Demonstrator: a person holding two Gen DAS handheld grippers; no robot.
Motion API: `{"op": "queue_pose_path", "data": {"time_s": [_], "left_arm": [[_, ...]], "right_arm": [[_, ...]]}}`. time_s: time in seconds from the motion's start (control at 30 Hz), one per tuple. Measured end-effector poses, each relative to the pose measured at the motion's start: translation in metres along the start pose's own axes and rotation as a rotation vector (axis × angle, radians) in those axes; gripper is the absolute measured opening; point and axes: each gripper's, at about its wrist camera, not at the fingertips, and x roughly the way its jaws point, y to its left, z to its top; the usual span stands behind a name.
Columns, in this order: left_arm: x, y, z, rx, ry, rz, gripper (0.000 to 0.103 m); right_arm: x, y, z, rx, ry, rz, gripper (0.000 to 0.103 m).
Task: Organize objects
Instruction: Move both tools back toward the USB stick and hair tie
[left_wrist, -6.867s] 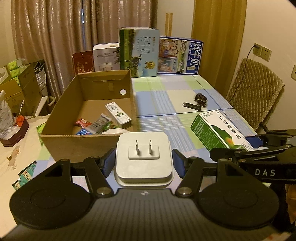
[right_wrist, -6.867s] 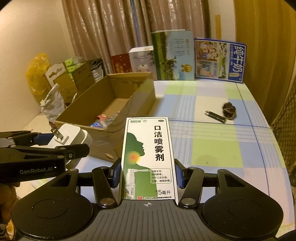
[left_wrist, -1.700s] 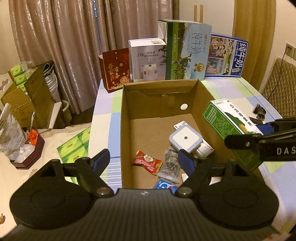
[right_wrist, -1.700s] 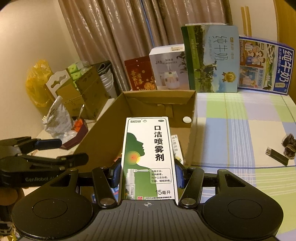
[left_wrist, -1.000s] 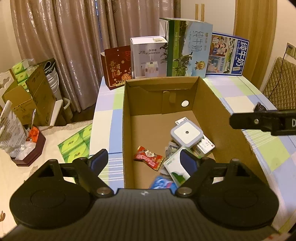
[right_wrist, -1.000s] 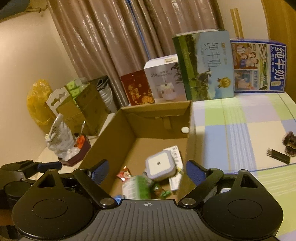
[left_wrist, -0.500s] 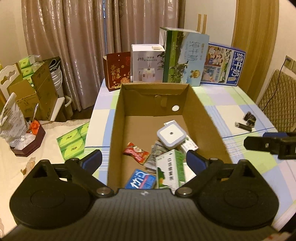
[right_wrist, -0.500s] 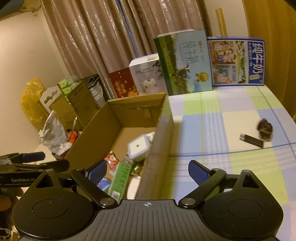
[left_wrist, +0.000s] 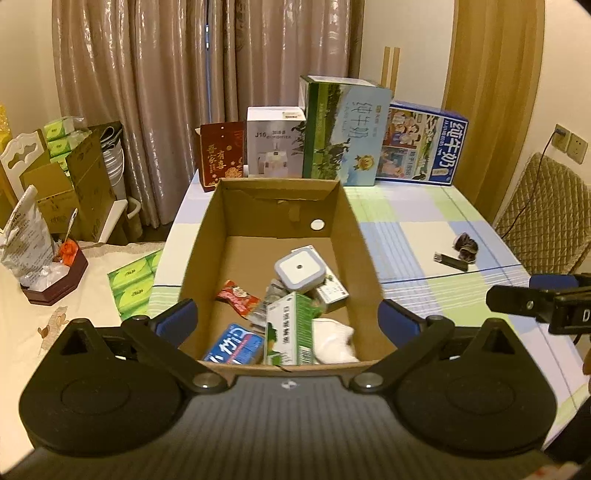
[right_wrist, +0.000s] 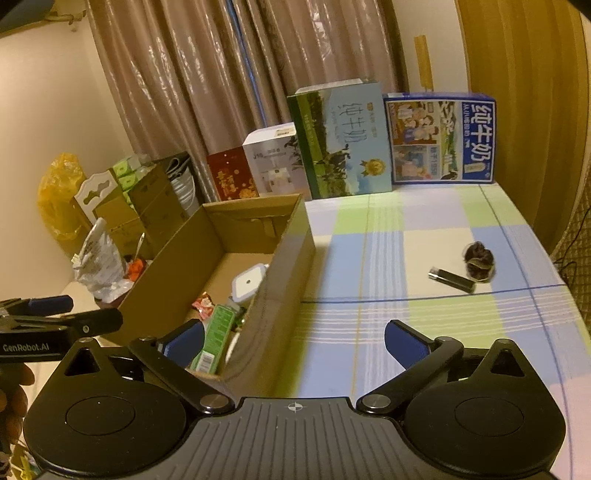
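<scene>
Dim, warm-lit room with brownish curtains (left_wrist: 155, 92) at the back and a table under a checked cloth (right_wrist: 424, 236) in pale green, blue and cream. The landmark here is the open cardboard box (left_wrist: 352, 236) sitting on that cloth.

Inside the box: a green and white carton (left_wrist: 290, 328) lying near the front wall, a white square plug adapter (left_wrist: 300, 267) just behind it, a red snack wrapper (left_wrist: 236, 297) off to its left, a blue packet (left_wrist: 232, 347) in the front left corner, and something white and crumpled (left_wrist: 332, 339) at front right.

Behind the box, a row of upright cartons, including a tall green milk carton (left_wrist: 341, 131).

To the right of the box, well clear of it, a small black stick (right_wrist: 451, 279) lies on the cloth with a dark hair tie (right_wrist: 478, 260) just beside it.

Left gripper (left_wrist: 286, 319) hovers over the front of the box, jaws spread wide, nothing in them. Right gripper (right_wrist: 293, 341) sits by the box's right wall, also spread wide and empty.
</scene>
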Motion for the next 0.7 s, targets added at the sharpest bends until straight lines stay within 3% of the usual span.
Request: {"op": "queue_pose_path", "data": {"time_s": [0.37, 0.7], "left_arm": [[-0.019, -0.05, -0.004, 0.025, -0.014, -0.027, 0.102], [-0.015, -0.115, -0.005, 0.071, -0.016, -0.102, 0.102]], "right_arm": [[-0.041, -0.041, -0.01, 0.024, -0.018, -0.039, 0.101], [-0.08, -0.103, -0.024, 0.103, -0.043, -0.128, 0.101]]}}
